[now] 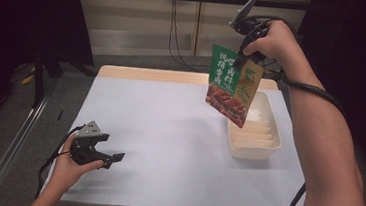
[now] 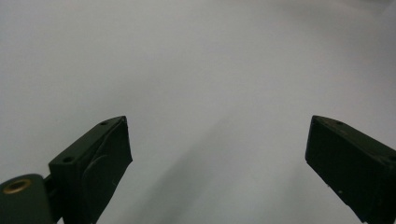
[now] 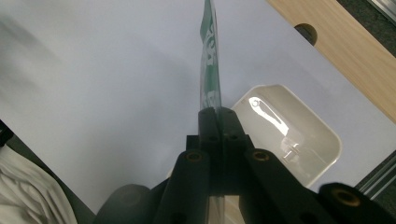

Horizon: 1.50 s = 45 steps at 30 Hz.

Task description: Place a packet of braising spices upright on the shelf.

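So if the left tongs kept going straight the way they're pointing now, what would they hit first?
Most likely the bare white table top: the open left tongs look onto nothing else. In the high view they point right across the table, low over it, so depth is uncertain.

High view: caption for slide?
Right tool holds a green snack packet above the white tray; left tool rests open.

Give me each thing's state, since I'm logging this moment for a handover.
Snack packet: hanging in the air above the tub, pinched at its top edge.
Right tongs: shut on the packet.
Left tongs: open, holding nothing, low over the table.
White tub: empty, upright on the table.
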Each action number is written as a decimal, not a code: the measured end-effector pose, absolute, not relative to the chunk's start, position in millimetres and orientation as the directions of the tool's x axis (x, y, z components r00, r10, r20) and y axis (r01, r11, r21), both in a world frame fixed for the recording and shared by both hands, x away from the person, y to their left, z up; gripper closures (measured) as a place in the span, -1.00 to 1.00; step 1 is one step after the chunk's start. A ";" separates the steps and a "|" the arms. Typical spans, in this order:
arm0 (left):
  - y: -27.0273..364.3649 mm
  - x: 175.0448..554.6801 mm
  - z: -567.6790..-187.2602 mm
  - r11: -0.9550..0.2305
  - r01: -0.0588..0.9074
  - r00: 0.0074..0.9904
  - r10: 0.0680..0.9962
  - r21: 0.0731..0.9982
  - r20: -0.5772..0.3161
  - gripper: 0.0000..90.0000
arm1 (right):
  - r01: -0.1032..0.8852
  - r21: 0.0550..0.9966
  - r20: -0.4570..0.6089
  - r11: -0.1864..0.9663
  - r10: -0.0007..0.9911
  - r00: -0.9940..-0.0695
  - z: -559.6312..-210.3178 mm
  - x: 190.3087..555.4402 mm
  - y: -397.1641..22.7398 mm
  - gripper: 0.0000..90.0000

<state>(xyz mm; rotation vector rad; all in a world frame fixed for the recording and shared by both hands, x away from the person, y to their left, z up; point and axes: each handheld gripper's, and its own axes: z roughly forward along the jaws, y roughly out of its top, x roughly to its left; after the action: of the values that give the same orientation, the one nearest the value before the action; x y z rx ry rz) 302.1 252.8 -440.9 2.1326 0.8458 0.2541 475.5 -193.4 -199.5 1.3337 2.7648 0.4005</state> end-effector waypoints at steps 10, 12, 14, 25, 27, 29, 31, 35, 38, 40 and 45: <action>253.7 302.8 -441.3 -0.454 0.483 0.757 0.646 0.748 -0.097 -0.85 | 0.766 0.258 0.058 0.588 0.782 -0.620 -194.9 480.3 -205.0 1.00; 253.9 302.8 -441.1 -0.450 0.482 0.756 0.647 0.752 -0.098 -0.85 | 0.763 0.255 0.055 0.594 0.779 -0.624 -195.9 481.9 -206.3 1.00; 254.2 302.5 -440.9 -0.446 0.486 0.753 0.650 0.752 -0.101 -0.85 | 0.762 0.252 0.052 0.597 0.778 -0.627 -196.0 483.4 -208.4 1.00; 254.4 302.9 -441.6 -0.449 0.485 0.754 0.649 0.750 -0.099 -0.85 | 0.761 0.269 0.048 0.591 0.780 -0.623 -193.6 486.8 -225.5 1.00; 254.3 302.8 -441.7 -0.449 0.485 0.755 0.649 0.750 -0.099 -0.85 | 0.755 0.272 0.041 0.597 0.777 -0.628 -194.6 487.4 -228.8 1.00; 254.3 302.7 -441.6 -0.450 0.484 0.755 0.648 0.751 -0.099 -0.85 | 0.758 0.274 0.041 0.592 0.780 -0.624 -195.0 487.5 -232.1 1.00; 254.0 302.5 -441.5 -0.451 0.483 0.757 0.647 0.750 -0.098 -0.85 | 0.756 0.275 0.035 0.594 0.779 -0.625 -194.8 487.2 -234.1 1.00; 252.8 302.0 -441.8 -0.452 0.484 0.758 0.644 0.749 -0.101 -0.85 | 0.745 0.279 0.024 0.606 0.771 -0.636 -197.0 486.4 -238.2 1.00; 252.9 302.0 -441.7 -0.452 0.483 0.758 0.645 0.750 -0.100 -0.85 | 0.739 0.281 0.017 0.612 0.767 -0.642 -198.9 486.9 -241.4 1.00; 252.9 302.1 -441.8 -0.452 0.484 0.757 0.646 0.749 -0.099 -0.85 | 0.736 0.278 0.013 0.617 0.764 -0.645 -200.2 487.2 -243.5 1.00; 252.6 302.8 -442.2 -0.467 0.473 0.761 0.643 0.747 -0.080 -0.85 | 0.733 0.277 0.010 0.621 0.761 -0.649 -203.8 488.3 -249.0 1.00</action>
<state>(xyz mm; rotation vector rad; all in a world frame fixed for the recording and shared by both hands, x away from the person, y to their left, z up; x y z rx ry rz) 302.8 252.6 -442.2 2.1514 0.8314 0.2711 488.3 -249.0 -203.8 1.2629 2.7301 0.3923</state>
